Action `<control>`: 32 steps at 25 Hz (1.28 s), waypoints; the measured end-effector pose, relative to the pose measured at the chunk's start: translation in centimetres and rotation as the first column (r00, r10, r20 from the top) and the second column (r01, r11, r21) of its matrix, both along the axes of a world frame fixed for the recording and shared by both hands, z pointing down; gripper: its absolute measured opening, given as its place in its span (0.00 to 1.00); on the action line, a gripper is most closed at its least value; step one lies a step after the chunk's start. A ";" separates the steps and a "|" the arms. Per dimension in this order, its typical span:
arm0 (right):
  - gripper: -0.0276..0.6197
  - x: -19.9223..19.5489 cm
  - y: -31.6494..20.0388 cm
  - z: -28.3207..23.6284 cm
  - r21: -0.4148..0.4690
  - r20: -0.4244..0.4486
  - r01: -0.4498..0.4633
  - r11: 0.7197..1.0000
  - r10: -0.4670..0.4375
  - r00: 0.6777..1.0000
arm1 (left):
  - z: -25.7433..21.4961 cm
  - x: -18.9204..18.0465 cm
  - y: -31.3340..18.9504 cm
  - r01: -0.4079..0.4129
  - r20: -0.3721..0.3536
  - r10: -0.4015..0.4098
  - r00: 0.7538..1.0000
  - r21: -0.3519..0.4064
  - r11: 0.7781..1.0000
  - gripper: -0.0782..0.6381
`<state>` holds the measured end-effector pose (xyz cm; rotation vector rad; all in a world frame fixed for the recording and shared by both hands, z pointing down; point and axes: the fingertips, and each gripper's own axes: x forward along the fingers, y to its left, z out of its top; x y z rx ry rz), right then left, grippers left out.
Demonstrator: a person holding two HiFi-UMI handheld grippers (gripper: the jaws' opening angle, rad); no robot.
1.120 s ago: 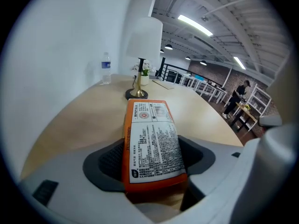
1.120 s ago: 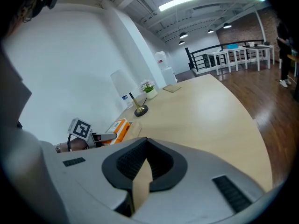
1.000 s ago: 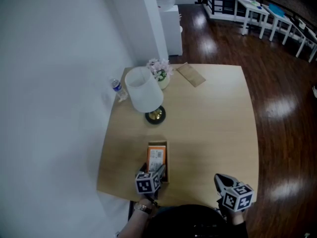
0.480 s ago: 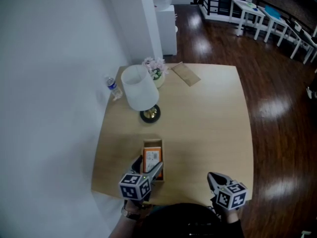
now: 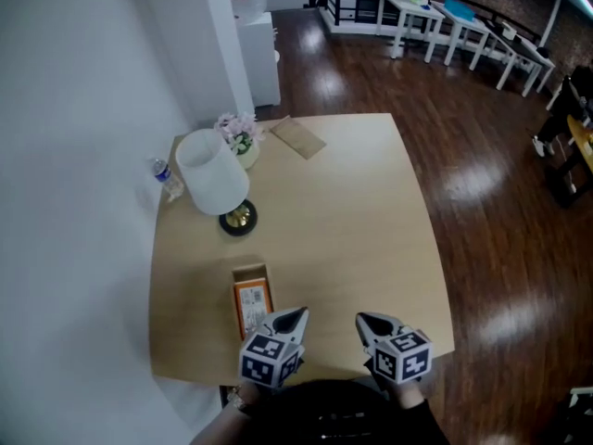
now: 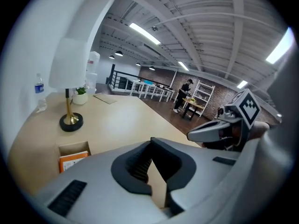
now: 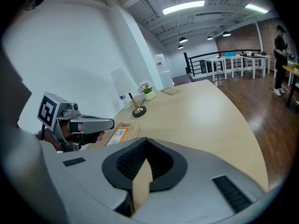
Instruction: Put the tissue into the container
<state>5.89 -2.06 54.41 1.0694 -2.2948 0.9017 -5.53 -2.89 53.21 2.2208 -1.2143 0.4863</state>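
Observation:
A small cardboard container (image 5: 248, 273) lies near the table's front left, with an orange tissue pack (image 5: 251, 301) inside it. The left gripper view shows the same container (image 6: 70, 149) and pack (image 6: 73, 160) at lower left. My left gripper (image 5: 292, 319) hovers just right of the container, its jaws shut with nothing between them (image 6: 150, 143). My right gripper (image 5: 369, 324) hangs over the front edge, a short way to the right, also shut and empty (image 7: 145, 142). Each gripper shows in the other's view: the right gripper (image 6: 212, 130), the left gripper (image 7: 93, 123).
A white-shaded lamp (image 5: 215, 176) stands behind the container. Behind it are a flower pot (image 5: 240, 141), a water bottle (image 5: 167, 178) at the left edge and a brown packet (image 5: 297, 138). A white wall borders the table on the left; dark wooden floor lies to the right.
The left gripper has come away from the container toward the right and its jaws have closed. The tissue pack stays in the container. The head view has swung, shifting the table leftward.

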 end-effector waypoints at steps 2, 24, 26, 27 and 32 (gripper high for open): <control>0.05 1.1 0.1 0.5 -0.010 -0.014 -0.026 1.000 0.026 1.000 | 1.0 1.4 0.2 -0.027 0.000 0.027 1.000 -0.017 0.999 0.11; 0.04 10.8 -3.0 3.6 -0.054 -0.076 0.135 0.989 -0.139 0.987 | 4.1 10.8 -0.7 0.104 0.044 -0.100 0.994 -0.105 0.989 0.11; 0.04 10.8 -3.0 3.8 -0.064 -0.069 0.145 0.987 -0.149 0.986 | 4.1 10.9 -0.8 0.112 0.049 -0.107 0.993 -0.105 0.988 0.11; 0.04 10.7 -3.0 3.8 -0.068 -0.065 0.149 0.987 -0.153 0.986 | 4.1 10.9 -0.8 0.114 0.052 -0.109 0.993 -0.105 0.988 0.11; 0.04 10.6 -2.9 3.8 -0.061 -0.055 0.168 0.984 -0.171 0.984 | 4.2 10.9 -0.4 0.121 0.060 -0.115 0.992 -0.114 0.986 0.11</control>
